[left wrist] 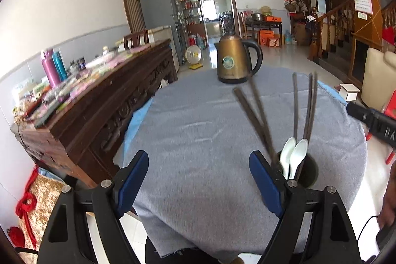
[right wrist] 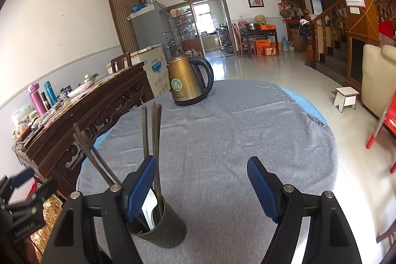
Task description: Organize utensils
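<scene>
Left wrist view: the left gripper (left wrist: 199,180) hangs wide open and empty above the grey-clothed table (left wrist: 193,120), with the dark utensil holder (left wrist: 310,171) of chopsticks (left wrist: 252,113) and white spoons (left wrist: 298,152) just right of its right finger. Right wrist view shows the right gripper (right wrist: 201,186) equally wide and empty, the holder just behind its left finger and a brass kettle (right wrist: 184,81) well ahead.

Bright daylight, fisheye-warped, slightly blurred edges

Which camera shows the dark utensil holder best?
The right wrist view: the dark perforated cylindrical utensil holder shows its wall and base on the cloth. The left wrist view shows only part of its rim behind a blue pad.
</scene>
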{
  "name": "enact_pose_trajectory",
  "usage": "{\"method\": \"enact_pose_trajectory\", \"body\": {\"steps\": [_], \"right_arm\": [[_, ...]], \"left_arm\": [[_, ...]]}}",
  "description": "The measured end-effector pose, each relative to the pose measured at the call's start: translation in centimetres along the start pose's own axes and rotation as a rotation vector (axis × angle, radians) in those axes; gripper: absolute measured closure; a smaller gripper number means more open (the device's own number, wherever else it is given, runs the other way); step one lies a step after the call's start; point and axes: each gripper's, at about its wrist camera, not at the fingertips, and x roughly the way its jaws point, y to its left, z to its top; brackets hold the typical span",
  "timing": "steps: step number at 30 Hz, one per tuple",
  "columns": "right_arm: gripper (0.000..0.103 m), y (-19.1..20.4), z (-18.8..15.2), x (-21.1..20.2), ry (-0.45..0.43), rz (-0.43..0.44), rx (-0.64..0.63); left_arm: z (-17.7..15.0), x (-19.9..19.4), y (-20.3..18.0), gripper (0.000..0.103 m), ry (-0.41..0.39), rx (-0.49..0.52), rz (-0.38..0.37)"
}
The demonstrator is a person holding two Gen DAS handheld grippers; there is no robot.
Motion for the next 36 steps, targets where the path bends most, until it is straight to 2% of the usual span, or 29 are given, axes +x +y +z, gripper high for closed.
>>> {"method": "enact_pose_trajectory", "body": {"steps": [3,8,19,25,30,34,36], "right_arm": [[0.024,0.6,0.5,0.4,0.015,-0.028,-0.021],[0.024,1.4,1.5,1.2,0.028,-0.071,-0.009],[0.024,1.6,2.6,1.9,0.066,-0.226,0.066],[0.024,2.5,2.1,1.5,0.102,-0.273,0.084],[0.024,3.1,1.3,0.5,0.098,-0.258,0.074],[0.024,3.1,0.0,-0.1,0.112,-0.206,0.082],[0.024,3.3,-0.8,-0.4,0.134,-0.169,0.061]], "left_arm": [[-0.3,1.6,1.4,0.019,0.038,-0.031,-0.031],[-0.3,3.2,2.6,0.019,0.03,-0.041,-0.034],[-0.4,7.8,3.2,0.019,0.059,0.047,-0.168],[-1.1,9.7,3.4,0.019,0.129,0.057,-0.22],[-1.6,9.7,3.4,0.019,0.167,0.032,-0.197],[-1.2,9.0,3.0,0.019,0.196,0.012,-0.133],[-0.9,7.8,2.9,0.019,0.177,0.01,-0.093]]}}
